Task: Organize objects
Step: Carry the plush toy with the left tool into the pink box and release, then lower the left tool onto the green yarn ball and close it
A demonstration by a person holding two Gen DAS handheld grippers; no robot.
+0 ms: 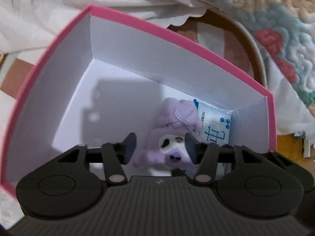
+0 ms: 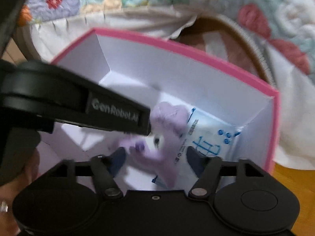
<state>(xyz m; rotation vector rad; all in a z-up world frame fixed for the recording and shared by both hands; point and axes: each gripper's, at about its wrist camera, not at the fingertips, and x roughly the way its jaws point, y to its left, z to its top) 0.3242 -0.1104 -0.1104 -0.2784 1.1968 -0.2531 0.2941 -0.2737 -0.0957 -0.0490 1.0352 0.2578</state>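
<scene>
A: Plush (image 1: 173, 137) and packet (image 1: 214, 123) are lying in the box (image 1: 137, 45), at its far right corner, touching.

B: Left claw (image 1: 160, 147) is standing part open astride the plush, gripping nothing. Right claw (image 2: 155, 160) is likewise part open above the plush, empty.

soft indoor light, motion blur, fisheye bending at edges, shadows inside box (image 1: 137, 63).
</scene>
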